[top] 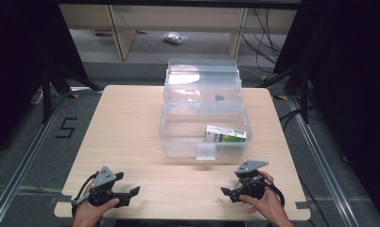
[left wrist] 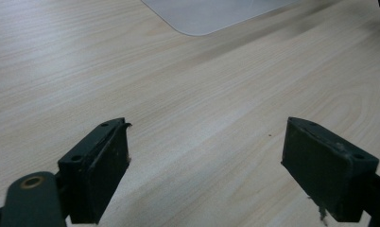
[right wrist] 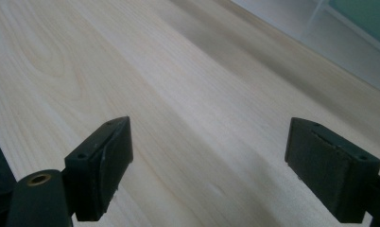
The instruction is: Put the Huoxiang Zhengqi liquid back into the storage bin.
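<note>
Grippers rest at the near table edge, left gripper [top: 131, 193] and right gripper [top: 228, 193] both spread wide, gripping nothing. Bin [top: 178, 142] stands mid-table, lid up, a carton [top: 225, 134] lying inside. Looks like closing remains, I'd say; nothing is touched.

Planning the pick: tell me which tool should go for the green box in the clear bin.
Right. The green box lies in the near right part of the clear bin, roughly ahead of the right tool. The left tool would likely have to reach across. Both are open and empty.
</note>
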`<state>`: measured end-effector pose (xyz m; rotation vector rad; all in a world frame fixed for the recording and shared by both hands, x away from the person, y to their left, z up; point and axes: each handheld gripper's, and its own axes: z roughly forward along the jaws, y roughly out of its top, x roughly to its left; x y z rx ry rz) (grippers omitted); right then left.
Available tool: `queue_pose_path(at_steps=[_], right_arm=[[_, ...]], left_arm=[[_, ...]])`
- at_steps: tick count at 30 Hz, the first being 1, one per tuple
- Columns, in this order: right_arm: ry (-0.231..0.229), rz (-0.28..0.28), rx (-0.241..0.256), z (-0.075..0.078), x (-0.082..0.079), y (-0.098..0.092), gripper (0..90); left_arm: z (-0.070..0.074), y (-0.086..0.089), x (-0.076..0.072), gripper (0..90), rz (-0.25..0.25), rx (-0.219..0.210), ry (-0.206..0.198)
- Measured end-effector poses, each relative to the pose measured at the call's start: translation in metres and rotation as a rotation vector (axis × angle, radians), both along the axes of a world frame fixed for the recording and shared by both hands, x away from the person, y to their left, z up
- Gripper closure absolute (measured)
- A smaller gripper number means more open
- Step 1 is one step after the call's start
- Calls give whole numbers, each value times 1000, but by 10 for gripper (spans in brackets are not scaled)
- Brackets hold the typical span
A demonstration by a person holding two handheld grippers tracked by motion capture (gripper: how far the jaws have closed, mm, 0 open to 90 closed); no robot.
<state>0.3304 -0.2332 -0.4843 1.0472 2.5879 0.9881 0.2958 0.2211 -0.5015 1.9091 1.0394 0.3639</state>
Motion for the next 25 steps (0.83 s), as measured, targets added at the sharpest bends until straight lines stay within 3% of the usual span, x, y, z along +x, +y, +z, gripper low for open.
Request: queue_pose_path(at_steps=[2,4,5,6,7,18,19,25], right_arm=[[-1,-7,21,-1,-1,1,168],[-2,8,-2,-2,-2,-2,168],[3,-19,10,-3,-4,-1,168],[-11,-21,-3,-3,-5,-2,168],[3,-12,-10,-3,-6,-3,168],[6,-1,-13,-6,-8,-6,168],[6,-21,-10,-6,-9,-5,168],[22,-24,-24,-6,-9,-6,168]], left_arm=[[0,0,0,149,1,-3,0],[0,0,0,149,1,-4,-1],[0,0,0,149,1,-4,-1],[0,0,0,149,0,-3,0],[0,0,0,149,-3,2,1],[0,0,0,148,-1,-2,0],[0,0,0,148,-1,-2,0],[0,0,0,148,-2,2,1]])
